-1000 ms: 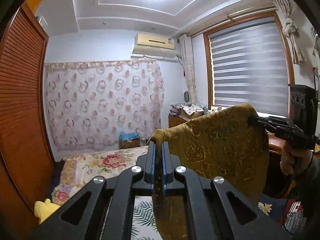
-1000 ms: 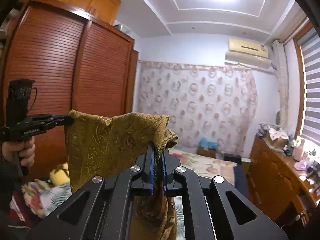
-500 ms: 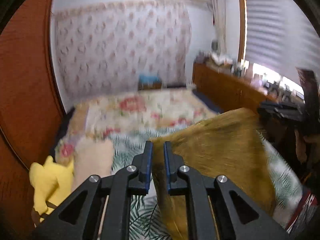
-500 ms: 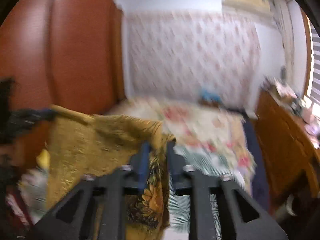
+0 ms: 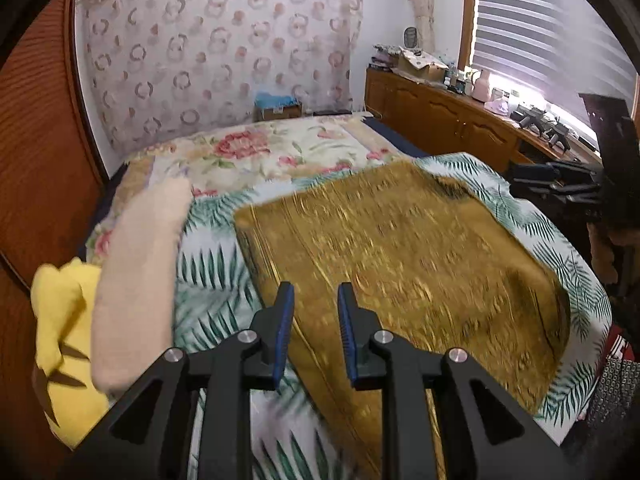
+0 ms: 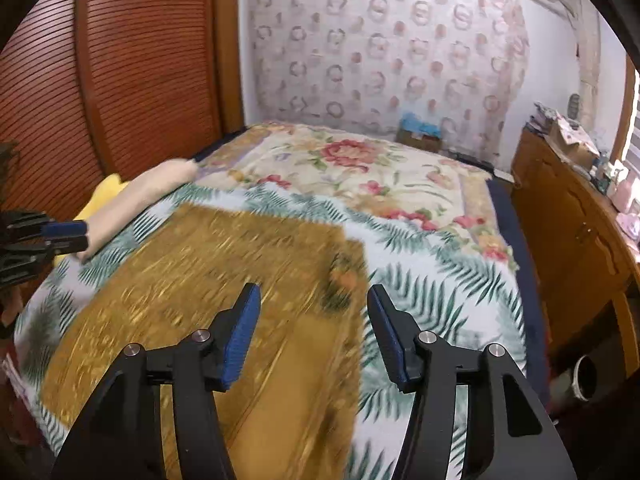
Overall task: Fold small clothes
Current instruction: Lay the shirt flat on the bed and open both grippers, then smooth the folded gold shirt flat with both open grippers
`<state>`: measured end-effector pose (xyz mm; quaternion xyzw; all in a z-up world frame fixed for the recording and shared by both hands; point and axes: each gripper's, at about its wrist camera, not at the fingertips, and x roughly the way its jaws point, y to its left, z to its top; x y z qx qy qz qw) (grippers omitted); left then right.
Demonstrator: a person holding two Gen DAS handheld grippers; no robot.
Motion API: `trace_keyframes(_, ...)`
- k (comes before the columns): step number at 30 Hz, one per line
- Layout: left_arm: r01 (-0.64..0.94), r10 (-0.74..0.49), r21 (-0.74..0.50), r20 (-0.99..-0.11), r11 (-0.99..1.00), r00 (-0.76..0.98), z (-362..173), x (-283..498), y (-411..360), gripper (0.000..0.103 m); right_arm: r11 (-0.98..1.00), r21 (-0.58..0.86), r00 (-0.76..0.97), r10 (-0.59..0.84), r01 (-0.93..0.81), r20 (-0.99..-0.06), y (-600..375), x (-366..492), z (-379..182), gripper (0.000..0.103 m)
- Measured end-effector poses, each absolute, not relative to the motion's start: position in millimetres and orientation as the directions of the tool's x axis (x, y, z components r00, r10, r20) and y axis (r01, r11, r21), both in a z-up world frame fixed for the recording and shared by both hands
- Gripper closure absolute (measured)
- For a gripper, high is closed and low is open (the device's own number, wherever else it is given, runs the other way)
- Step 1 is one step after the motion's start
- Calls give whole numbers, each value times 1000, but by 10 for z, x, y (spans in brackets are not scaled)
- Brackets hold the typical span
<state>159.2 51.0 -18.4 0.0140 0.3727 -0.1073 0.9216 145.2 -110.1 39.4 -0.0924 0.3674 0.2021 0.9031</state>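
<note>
A mustard-gold patterned cloth lies spread flat on the leaf-print bedspread; it also shows in the right wrist view. My left gripper is open and empty, just above the cloth's near left edge. My right gripper is open wide and empty above the cloth's right part. Each gripper shows at the edge of the other's view: the right one, the left one.
A beige rolled cushion and a yellow plush toy lie at the bed's left side by the wooden wardrobe. A wooden cabinet with clutter runs along the right. A floral quilt covers the far bed.
Both grippers held the cloth up by its top corners a second ago. They swung it down onto the bed and opened; the cloth now lies flat, released.
</note>
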Motion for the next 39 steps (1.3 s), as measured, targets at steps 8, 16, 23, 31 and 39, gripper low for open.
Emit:
trace_keyframes(8, 204, -214, -100, -707, 974, 674, -457, 1235, 413, 83, 885, 19, 593, 327, -465, -736, -1110, 1008, -62, 47)
trace_keyframes(16, 192, -208, -104, -708, 976, 675, -554, 1058, 380, 83, 895, 22, 579, 306, -445, -756, -1246, 764, -308, 47)
trace_keyframes(23, 175, -223, -143, -716, 974, 662, -666, 940, 429, 82, 905, 48, 571, 307, -423, -761, -1366, 684, -354, 47)
trace_keyframes(31, 157, -214, -147, -742, 977, 636, -828, 951, 416, 78, 907, 61, 564, 311, -417, -765, -1377, 629, -421, 47)
trace_keyframes(39, 147, -179, -109, -738, 983, 650, -846, 917, 351, 75, 890, 54, 552, 327, -453, -767, -1306, 525, -430, 78)
